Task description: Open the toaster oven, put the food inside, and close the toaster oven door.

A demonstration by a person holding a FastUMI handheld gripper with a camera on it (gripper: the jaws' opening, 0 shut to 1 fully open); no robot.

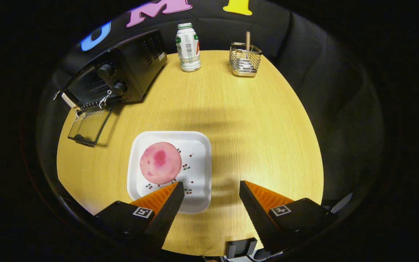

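Here the hand-held gripper (pixel 212 187) (wide open, empty) hovers beside the food (pixel 160 162).

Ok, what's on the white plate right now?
A round pink food slice lies on the white plate, just ahead of the open gripper. The plate's near corner is covered by a finger.

Gripper (pixel 212 189) spread wide, holding nothing, above wooden table (pixel 253 123). Pink round food (pixel 160 162) on white plate (pixel 198 160), just ahead of left finger. Toaster oven (pixel 122 72) beyond, door (pixel 89 125) folded down open. Bottle (pixel 188 47) and wire basket (pixel 245 60) at far edge.
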